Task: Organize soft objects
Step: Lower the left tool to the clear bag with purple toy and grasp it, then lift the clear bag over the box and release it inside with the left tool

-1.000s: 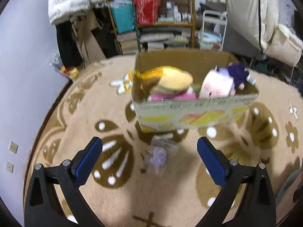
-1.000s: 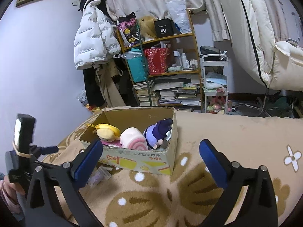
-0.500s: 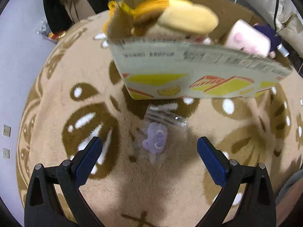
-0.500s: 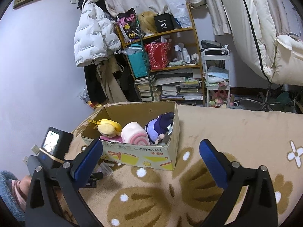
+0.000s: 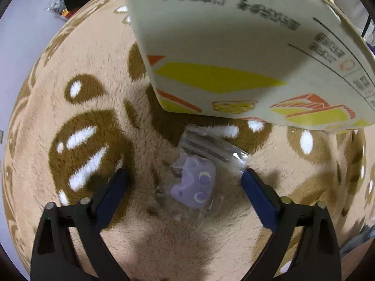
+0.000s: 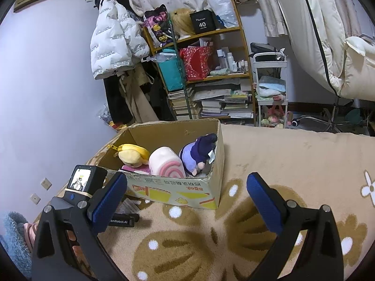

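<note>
A small purple soft toy [image 5: 194, 185] in a clear plastic bag lies on the beige rug, just in front of the cardboard box [image 5: 234, 53]. My left gripper [image 5: 184, 175] is open, low over the rug, with a finger on either side of the bagged toy. In the right wrist view the box [image 6: 178, 192] holds a yellow plush [image 6: 132, 155], a pink roll plush [image 6: 166, 165] and a purple plush [image 6: 196, 153]. My right gripper [image 6: 186, 185] is open and empty, held above the rug in front of the box. The left gripper's body [image 6: 82, 187] shows at the lower left.
The rug [image 6: 293, 159] with brown flower marks covers the floor. A cluttered wooden shelf [image 6: 211, 75], a hanging white jacket [image 6: 112, 37] and a white cart [image 6: 271, 89] stand by the far wall. A pale chair [image 6: 339, 46] is at the right.
My left gripper has dropped and moved forward toward the bagged purple toy, which now lies between its fingers. The right gripper has barely moved.
</note>
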Demonstrator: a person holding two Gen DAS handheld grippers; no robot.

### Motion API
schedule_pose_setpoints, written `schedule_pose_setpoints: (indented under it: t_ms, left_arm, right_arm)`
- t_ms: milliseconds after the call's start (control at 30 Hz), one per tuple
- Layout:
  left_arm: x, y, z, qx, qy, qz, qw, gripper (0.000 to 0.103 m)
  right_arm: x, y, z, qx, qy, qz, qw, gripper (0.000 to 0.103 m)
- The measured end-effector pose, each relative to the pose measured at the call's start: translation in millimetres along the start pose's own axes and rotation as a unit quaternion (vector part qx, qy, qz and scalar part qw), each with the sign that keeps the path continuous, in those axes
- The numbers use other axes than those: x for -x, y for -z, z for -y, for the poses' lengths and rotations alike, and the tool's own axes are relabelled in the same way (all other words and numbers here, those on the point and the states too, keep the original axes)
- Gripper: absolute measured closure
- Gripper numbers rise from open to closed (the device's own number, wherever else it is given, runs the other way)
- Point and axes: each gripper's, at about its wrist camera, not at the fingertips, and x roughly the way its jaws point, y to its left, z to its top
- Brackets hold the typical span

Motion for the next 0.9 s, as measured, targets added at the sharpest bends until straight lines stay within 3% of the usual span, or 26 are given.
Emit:
schedule_pose_setpoints:
  t_ms: [67, 133, 167, 500, 667, 800, 900]
  left_arm:
    - [2, 0, 0, -0.002, 0.006, 0.005, 1.0000, 0.020]
    - [4, 2, 2, -0.008, -0.012, 0.012, 0.9998, 0.040]
    - [7, 6, -1, -0.009, -0.021, 0.013, 0.9996, 0.045]
    - [27, 21, -11, -0.002, -0.020, 0.031, 0.9993, 0.046]
    - [74, 36, -13, 0.005, -0.012, 0.114, 0.9934, 0.046]
    - [121, 47, -10, -0.003, -0.008, 0.224, 0.9745, 0.046]
    - [141, 48, -8, -0.012, -0.007, 0.269, 0.9631, 0.046]
  right_arm:
    - [-1, 0, -1, 0.003, -0.001, -0.002, 1.000, 0.000]
    - [-1, 1, -2, 0.006, -0.001, -0.002, 1.000, 0.000]
    - [-1, 1, -3, 0.008, 0.000, -0.002, 1.000, 0.000]
    - [4, 2, -5, 0.018, 0.007, 0.004, 1.000, 0.000]
    - [8, 2, -6, 0.019, 0.011, 0.009, 1.000, 0.000]
    - [10, 1, -6, 0.021, 0.013, 0.012, 1.000, 0.000]
    - [10, 1, -6, 0.022, 0.013, 0.012, 1.000, 0.000]
